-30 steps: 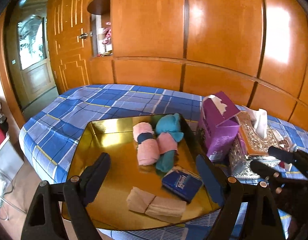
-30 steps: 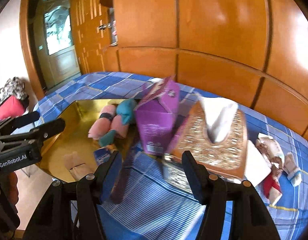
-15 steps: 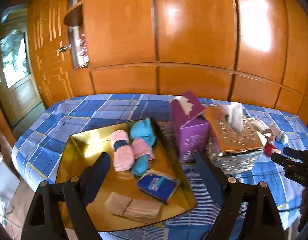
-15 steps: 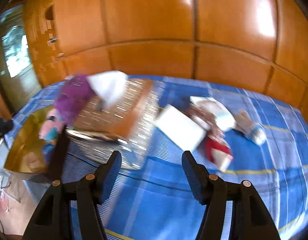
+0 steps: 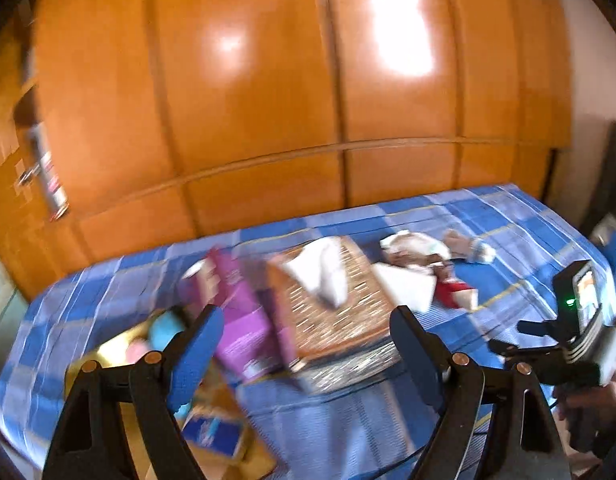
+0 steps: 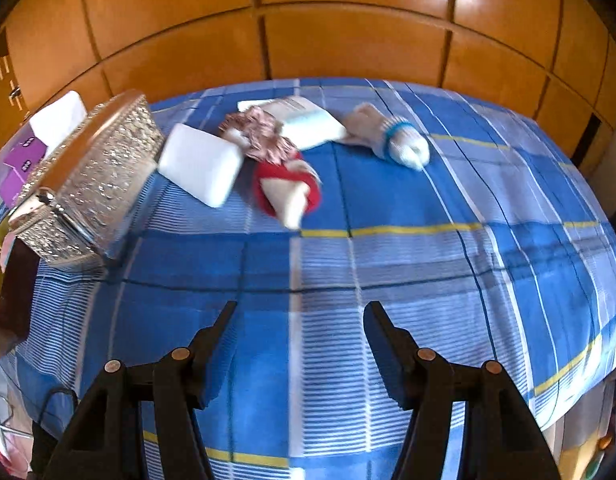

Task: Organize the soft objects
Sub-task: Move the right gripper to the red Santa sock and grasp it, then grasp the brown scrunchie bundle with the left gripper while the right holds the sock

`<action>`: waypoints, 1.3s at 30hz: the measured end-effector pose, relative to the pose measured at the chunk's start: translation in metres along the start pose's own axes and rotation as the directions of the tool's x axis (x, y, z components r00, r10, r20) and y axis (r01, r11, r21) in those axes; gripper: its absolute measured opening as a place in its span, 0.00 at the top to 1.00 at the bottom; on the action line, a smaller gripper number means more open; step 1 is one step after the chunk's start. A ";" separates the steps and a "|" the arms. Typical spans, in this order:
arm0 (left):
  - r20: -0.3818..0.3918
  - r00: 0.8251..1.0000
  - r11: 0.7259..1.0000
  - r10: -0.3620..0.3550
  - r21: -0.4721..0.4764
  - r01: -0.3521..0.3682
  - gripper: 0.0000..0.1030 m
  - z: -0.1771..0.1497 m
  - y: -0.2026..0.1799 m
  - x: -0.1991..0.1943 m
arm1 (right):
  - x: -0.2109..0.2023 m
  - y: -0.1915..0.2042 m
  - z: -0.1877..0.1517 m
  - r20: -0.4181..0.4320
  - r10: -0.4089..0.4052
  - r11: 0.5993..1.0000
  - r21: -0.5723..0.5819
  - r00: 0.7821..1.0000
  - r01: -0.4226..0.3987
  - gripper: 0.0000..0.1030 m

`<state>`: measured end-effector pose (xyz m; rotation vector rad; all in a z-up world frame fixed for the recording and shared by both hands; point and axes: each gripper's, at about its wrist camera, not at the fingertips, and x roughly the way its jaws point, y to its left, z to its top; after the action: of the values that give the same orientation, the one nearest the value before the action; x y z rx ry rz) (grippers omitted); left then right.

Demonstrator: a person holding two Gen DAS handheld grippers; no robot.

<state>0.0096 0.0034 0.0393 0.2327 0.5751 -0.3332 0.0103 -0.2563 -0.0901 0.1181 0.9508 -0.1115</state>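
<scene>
Blue plaid cloth with thin yellow lines covers the bed (image 6: 388,248) that carries everything, and glossy orange wood panelling (image 6: 348,40) rises behind its far edge. The right gripper (image 6: 300,320) hangs over bare cloth near the front edge, fingers spread about halfway with nothing between them. Toward the far edge lies the heap of soft objects: a white pad (image 6: 200,164) just beside a red-and-beige rolled sock (image 6: 288,190), a pinkish frilly piece (image 6: 260,136) touching a white folded pack (image 6: 308,124), and a beige sock with a blue band (image 6: 392,140) at the right end of the heap. Left of them stands a glittery tissue box (image 6: 96,180), tilted in this view, with a purple tissue box (image 6: 16,164) beyond it.

In the blurred left wrist view, the left gripper (image 5: 304,340) stands wide with its jaws closing slightly, gripping nothing, in front of both boxes. A gold tray (image 5: 88,360) at the left end of the bed holds a teal roll (image 5: 164,328), a pink roll (image 5: 138,350) and a blue packet (image 5: 212,428). At the right edge a hand (image 5: 592,400) holds the other gripper's body.
</scene>
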 end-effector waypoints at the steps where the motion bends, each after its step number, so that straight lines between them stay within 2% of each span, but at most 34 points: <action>1: -0.008 1.000 0.999 -0.026 0.019 0.026 0.17 0.005 -0.008 0.004 | 0.001 -0.003 -0.001 -0.002 0.003 1.000 0.008 1.000 -0.003 0.39; 5: -0.049 0.989 0.989 -0.140 0.033 0.142 0.20 0.027 -0.040 0.025 | 0.000 -0.010 -0.002 0.002 0.004 1.000 0.030 1.000 -0.004 0.39; 10: -0.061 0.981 0.982 -0.184 0.036 0.187 0.20 0.032 -0.064 0.036 | 0.001 -0.022 0.014 0.031 0.022 0.999 0.037 0.999 -0.023 0.39; 16: -0.105 0.975 0.978 -0.198 0.047 0.203 0.20 0.023 -0.072 0.045 | 0.017 -0.022 0.038 0.035 0.066 0.998 -0.008 0.997 -0.066 0.39; 25: -0.133 0.964 0.973 -0.229 -0.004 0.231 0.20 0.016 -0.069 0.053 | 0.056 -0.002 0.077 0.011 0.104 0.992 -0.068 0.995 -0.103 0.39; 26: -0.135 0.964 0.973 -0.229 -0.001 0.231 0.20 0.016 -0.070 0.053 | 0.062 0.000 0.081 0.004 0.106 0.992 -0.070 0.994 -0.105 0.41; 27: -0.138 0.964 0.973 -0.229 0.002 0.232 0.20 0.016 -0.071 0.054 | 0.067 0.001 0.084 -0.004 0.117 0.990 -0.073 0.993 -0.117 0.48; 28: -0.138 0.963 0.972 -0.230 0.004 0.233 0.20 0.017 -0.071 0.054 | 0.071 0.003 0.086 -0.014 0.131 0.988 -0.076 0.991 -0.131 0.68; 30: -0.134 0.963 0.972 -0.233 0.014 0.236 0.20 0.020 -0.072 0.054 | 0.070 0.003 0.086 -0.010 0.116 0.990 -0.077 0.993 -0.116 0.75; 31: -0.130 0.964 0.972 -0.230 0.022 0.235 0.20 0.023 -0.073 0.055 | 0.067 0.002 0.085 -0.003 0.113 0.991 -0.077 0.994 -0.113 0.82; 39: -0.146 0.966 0.972 -0.212 0.069 0.223 0.20 0.045 -0.090 0.075 | 0.044 -0.031 0.054 -0.007 0.042 0.999 0.007 0.999 -0.042 0.83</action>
<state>0.0572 -0.1117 0.0221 0.2767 0.7258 -0.5589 0.0742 -0.2964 -0.0968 0.1452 0.9551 -0.0760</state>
